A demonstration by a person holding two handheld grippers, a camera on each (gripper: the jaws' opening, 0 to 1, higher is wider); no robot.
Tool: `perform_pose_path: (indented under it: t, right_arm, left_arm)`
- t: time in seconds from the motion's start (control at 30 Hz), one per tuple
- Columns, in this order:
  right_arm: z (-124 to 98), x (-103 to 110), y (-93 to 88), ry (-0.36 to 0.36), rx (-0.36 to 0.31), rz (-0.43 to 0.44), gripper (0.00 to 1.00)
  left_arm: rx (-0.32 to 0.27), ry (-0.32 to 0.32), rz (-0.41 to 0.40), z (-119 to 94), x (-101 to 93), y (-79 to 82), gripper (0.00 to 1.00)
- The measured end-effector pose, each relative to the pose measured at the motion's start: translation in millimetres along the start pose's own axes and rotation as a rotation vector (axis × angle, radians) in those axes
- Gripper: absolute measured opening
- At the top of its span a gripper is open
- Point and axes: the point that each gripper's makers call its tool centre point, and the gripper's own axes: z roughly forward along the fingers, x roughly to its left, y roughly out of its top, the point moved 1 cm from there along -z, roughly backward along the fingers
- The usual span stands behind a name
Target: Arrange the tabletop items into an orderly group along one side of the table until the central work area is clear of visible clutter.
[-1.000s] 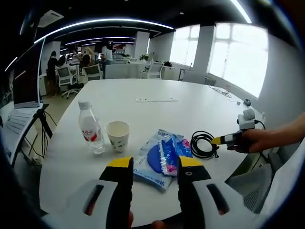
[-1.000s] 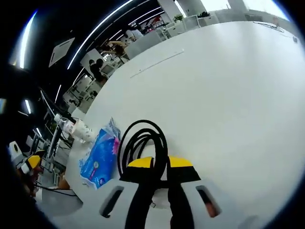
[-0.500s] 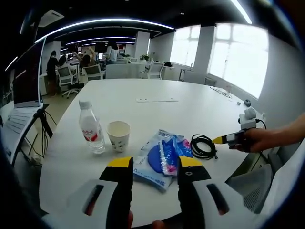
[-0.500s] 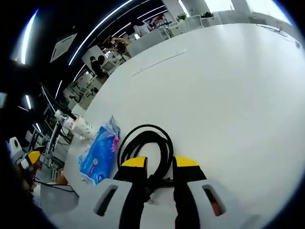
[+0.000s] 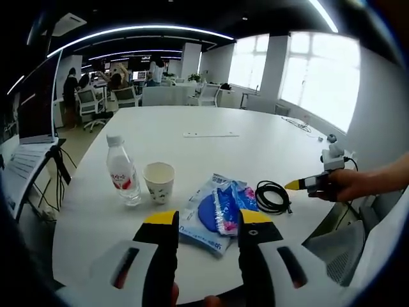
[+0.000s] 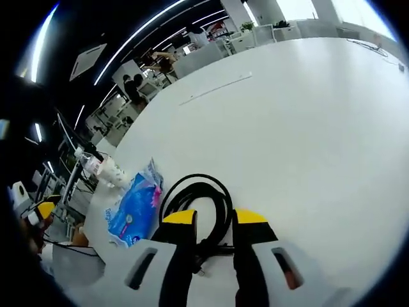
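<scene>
Right gripper view, change: a second ago the right tool [image 6: 214,217] was closed on the black cable coil [image 6: 195,199]; now its yellow-tipped jaws stand apart with the coil's near strands lying loose between them, so it grips nothing.
Left gripper view, change: the right tool [image 5: 297,186] has drawn slightly back from the cable coil [image 5: 273,195], which lies flat on the table [image 5: 211,121].
Meaning for the task: judging from this, the coil has just been set down next to the other items, so that placement looks finished.
Left tool: the left tool [image 5: 206,219] hovers with jaws wide apart and empty, just short of the blue packet [image 5: 215,212].
Location: water bottle [image 5: 121,171], paper cup [image 5: 158,181], blue packet and cable coil form a row near the table's edge closest to the person; the middle of the table is mostly bare, with a thin strip [image 5: 210,134] farther in.
Orientation, coil: a flattened loop, its long axis roughly in line with the row; its bundled end points toward the right tool.
Orientation, packet: long axis angled, running from the near edge toward the table's centre.
Orientation, bottle and cup: upright.
</scene>
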Motion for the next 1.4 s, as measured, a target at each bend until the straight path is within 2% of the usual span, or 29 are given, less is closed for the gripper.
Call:
perform_pose_path:
  t: [0.37,0.6,0.83,0.97,1.4]
  right_arm:
    - [-1,0,4.1,0.001,0.0,-0.019,0.21]
    - [2,6,13.7,0.013,0.004,-0.075,0.21]
    - [7,21,19.8,0.041,0.011,-0.147,0.22]
    - [15,36,17.7,0.084,0.047,-0.245,0.22]
    - [32,70,19.0,0.17,0.081,-0.363,0.22]
  left_arm:
    - [-0.001,-0.006,-0.002,2,-0.6,0.9,0.35]
    - [0.0,-0.008,0.001,2,-0.7,0.8,0.35]
    - [-0.001,-0.006,0.001,1,-0.3,0.9,0.35]
    - [0.0,-0.004,0.002,1,-0.4,0.5,0.35]
    - [-0.002,0.009,0.002,-1,2.2,1.7,0.35]
